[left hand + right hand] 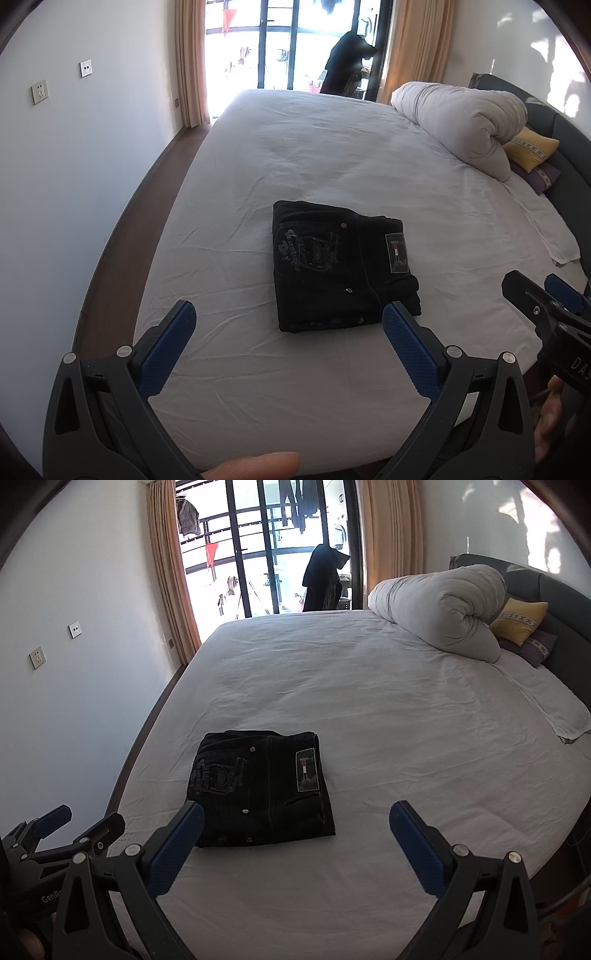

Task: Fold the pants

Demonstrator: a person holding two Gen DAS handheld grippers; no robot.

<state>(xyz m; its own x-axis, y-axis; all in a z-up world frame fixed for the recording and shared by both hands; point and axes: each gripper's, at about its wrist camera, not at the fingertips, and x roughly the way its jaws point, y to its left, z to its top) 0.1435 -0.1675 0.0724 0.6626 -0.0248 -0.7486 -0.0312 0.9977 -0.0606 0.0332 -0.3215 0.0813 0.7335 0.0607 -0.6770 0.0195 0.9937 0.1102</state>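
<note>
Hovering with fingers spread wide and empty, the left gripper [288,325] and right gripper [297,821] frame the lower part of each view. Beyond them, centre frame, the black jeans [341,267] lie as a compact folded stack on the white bedsheet [332,155], apparently finished, which likely explains both grippers standing clear.

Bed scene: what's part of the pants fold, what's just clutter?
Job:
- folded black pants
- left hand-held gripper, open
- right hand-held gripper, open
- white sheet they lie on

Lying about:
- rolled duvet
- yellow pillow
- purple pillow
- white towel
</note>
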